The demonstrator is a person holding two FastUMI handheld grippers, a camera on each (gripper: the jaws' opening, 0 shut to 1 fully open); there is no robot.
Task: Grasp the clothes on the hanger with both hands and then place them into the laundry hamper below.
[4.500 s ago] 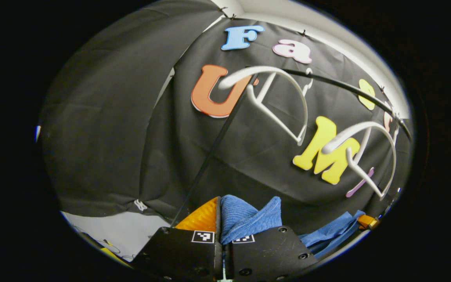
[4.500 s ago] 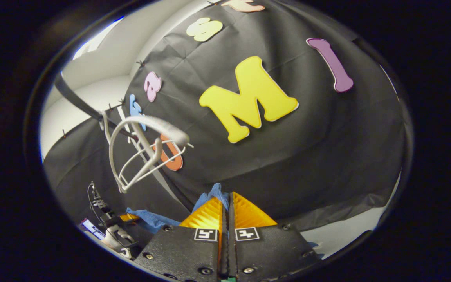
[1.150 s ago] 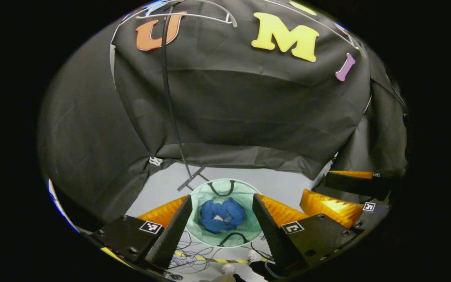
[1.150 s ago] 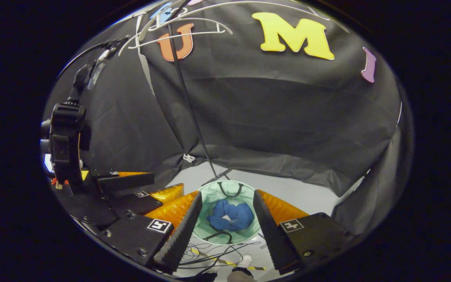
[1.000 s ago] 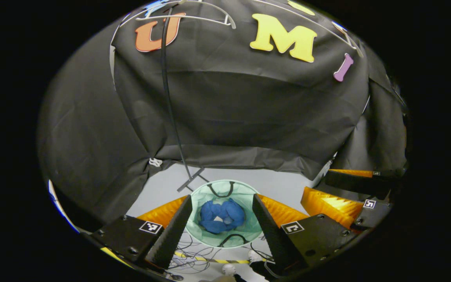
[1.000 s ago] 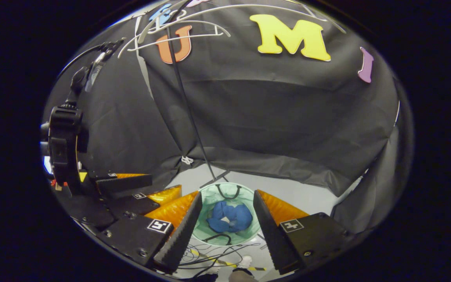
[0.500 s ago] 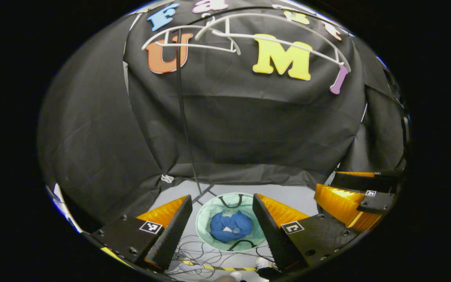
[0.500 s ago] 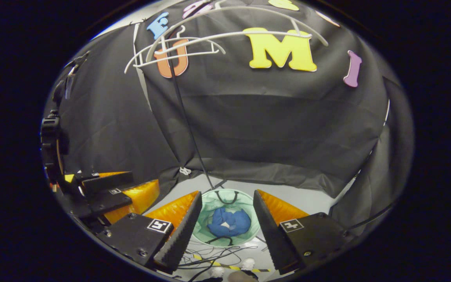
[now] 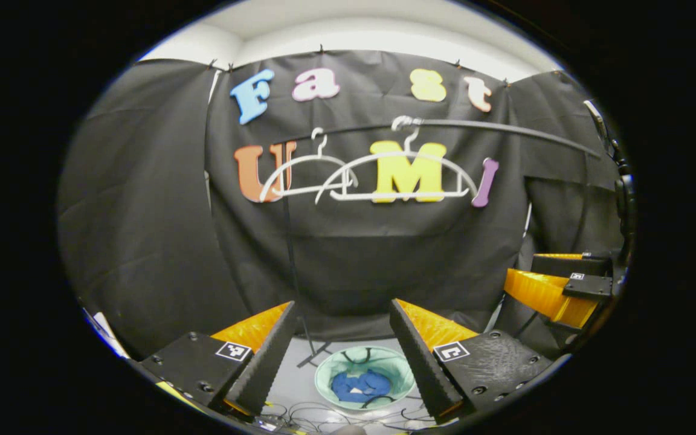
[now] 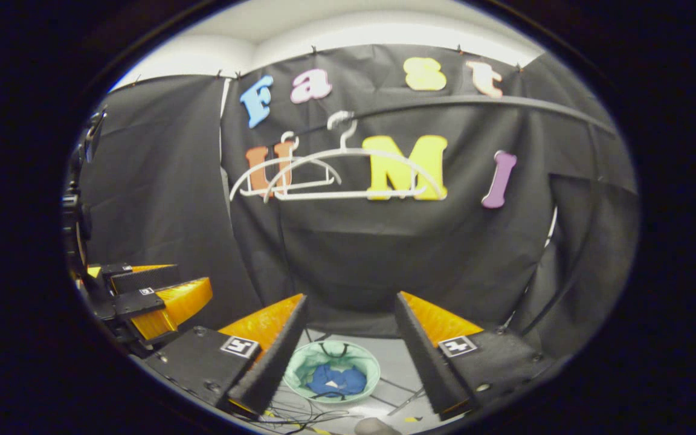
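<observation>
The blue clothes lie bunched in the laundry hamper, well below both tools: left tool and right tool gape apart, empty.

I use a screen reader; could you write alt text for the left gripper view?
The open left gripper frames a green hamper on the floor holding blue clothes. Two bare white hangers hang on a rail above, and the right gripper sits at the right edge.
</observation>
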